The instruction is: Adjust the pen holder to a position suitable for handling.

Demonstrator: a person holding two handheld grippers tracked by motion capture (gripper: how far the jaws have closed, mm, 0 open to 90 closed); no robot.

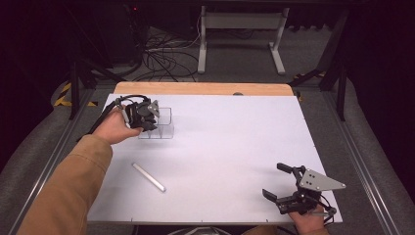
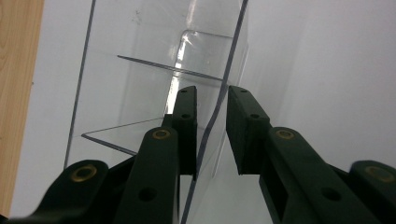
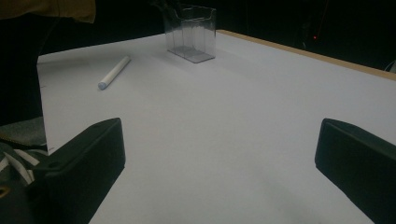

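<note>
A clear plastic box (image 1: 164, 125) with inner dividers stands at the far left of the white table sheet (image 1: 235, 142). My left gripper (image 1: 149, 121) is at its near left side. In the left gripper view the left gripper (image 2: 212, 133) straddles one thin wall of the clear box (image 2: 140, 70), one jaw inside and one outside, with a narrow gap still showing. A white stick (image 1: 149, 177) lies flat nearer the front left. My right gripper (image 1: 272, 179) rests wide open at the front right, holding nothing. The right gripper (image 3: 219, 149) looks across at the stick (image 3: 114, 72) and the box (image 3: 191, 32).
A wooden strip (image 1: 205, 88) runs along the table's far edge. Beyond it stand a white desk frame (image 1: 240, 19) and loose cables (image 1: 161, 58) on the floor. A brown sleeve (image 1: 73, 186) reaches in along the left side.
</note>
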